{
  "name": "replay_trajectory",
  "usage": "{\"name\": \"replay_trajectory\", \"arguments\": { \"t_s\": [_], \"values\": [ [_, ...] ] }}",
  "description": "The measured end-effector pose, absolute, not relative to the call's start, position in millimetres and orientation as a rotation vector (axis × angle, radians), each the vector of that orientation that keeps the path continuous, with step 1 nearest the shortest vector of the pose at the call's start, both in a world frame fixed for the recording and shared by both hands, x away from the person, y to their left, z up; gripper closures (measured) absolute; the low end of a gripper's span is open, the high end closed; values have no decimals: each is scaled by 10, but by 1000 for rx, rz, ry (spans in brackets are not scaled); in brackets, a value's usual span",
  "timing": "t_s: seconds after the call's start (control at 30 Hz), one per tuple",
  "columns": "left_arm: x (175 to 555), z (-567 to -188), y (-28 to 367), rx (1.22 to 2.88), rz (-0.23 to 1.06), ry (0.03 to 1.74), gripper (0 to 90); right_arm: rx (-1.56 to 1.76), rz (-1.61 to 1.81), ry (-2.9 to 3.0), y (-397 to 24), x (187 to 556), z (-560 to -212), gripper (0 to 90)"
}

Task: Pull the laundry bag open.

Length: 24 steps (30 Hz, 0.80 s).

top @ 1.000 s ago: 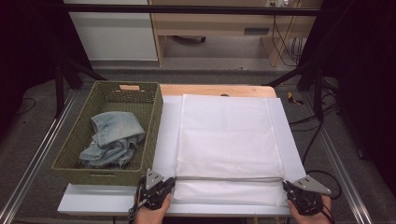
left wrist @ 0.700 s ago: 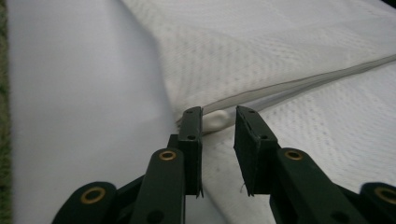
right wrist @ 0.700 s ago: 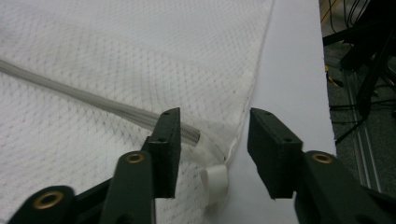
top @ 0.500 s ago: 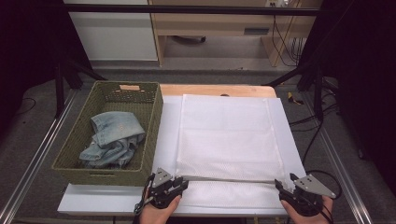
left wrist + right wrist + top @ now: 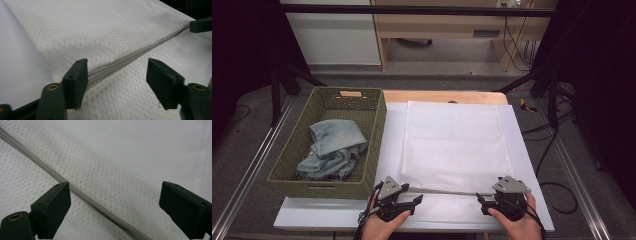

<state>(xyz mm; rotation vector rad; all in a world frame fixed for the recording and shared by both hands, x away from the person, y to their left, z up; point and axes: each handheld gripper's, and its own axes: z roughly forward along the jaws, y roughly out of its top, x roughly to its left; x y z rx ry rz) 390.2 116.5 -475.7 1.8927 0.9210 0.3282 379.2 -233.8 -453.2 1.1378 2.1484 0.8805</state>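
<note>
Mesh bag [image 5: 454, 145] flat at desk [image 5: 522, 150] near edge; both claws, left [image 5: 404, 202] and right [image 5: 486, 204], just opened, off zipper [image 5: 130, 57]. Jeans [image 5: 332, 150] in basket [image 5: 377, 145] unloaded.

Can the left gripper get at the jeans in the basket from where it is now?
Probably yes: the left gripper is open and holds nothing, and the jeans lie uncovered in the open-topped basket beside it.

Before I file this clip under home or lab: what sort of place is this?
Most likely a lab or recording studio, not a home. The white table sits inside a metal frame with black stands beside it, loose cables trail across the grey floor, and only a white mesh bag and wicker basket are laid out.
</note>
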Motion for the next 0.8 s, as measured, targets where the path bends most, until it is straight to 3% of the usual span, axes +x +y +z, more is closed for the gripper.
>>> {"name": "replay_trajectory", "arguments": {
  "t_s": [0.23,0.8],
  "values": [
    [3796,-4655,1123,1888,401,867,186,1121,856,2202,-2120,4039,-4468,101],
    [3596,-4680,1283,1907,442,882,162,904,867,2362,-1675,4184,-4389,244]
  ]
}}
